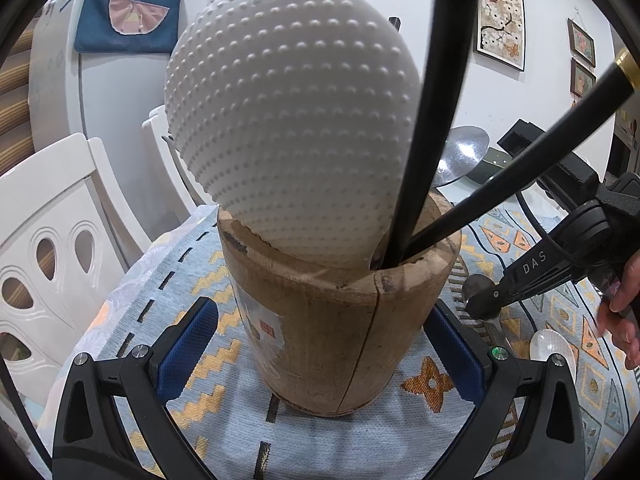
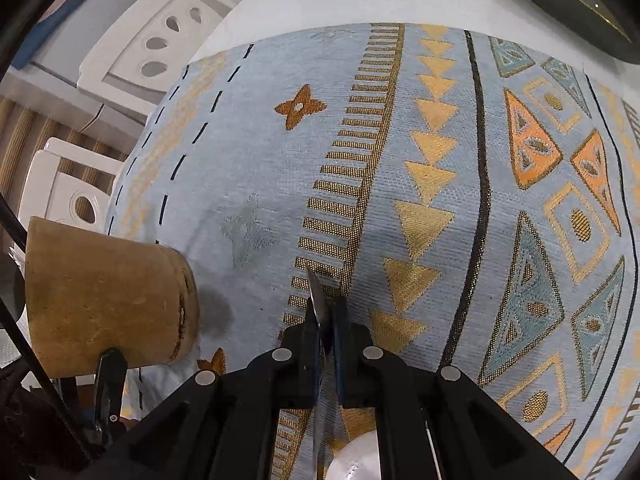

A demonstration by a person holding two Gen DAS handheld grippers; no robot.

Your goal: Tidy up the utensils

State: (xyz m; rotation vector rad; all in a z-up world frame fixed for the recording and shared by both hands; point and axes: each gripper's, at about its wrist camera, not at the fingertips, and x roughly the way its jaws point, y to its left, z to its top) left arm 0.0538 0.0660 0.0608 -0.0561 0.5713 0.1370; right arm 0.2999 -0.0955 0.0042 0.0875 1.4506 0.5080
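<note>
left wrist: close, level, facing wooden holder (image 1: pixel 336 320) | right wrist: looking down on tablecloth (image 2: pixel 400 160) | shared: holder, cloth

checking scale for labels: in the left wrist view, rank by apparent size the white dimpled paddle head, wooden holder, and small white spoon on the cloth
1. white dimpled paddle head, though it sits nearest the lens, so unsure against the holder
2. wooden holder, close in apparent size
3. small white spoon, clearly smallest

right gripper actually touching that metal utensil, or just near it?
Touching. The right wrist view shows the right gripper with its pads closed on the thin metal utensil, which sticks out past the fingertips above the tablecloth.
</note>
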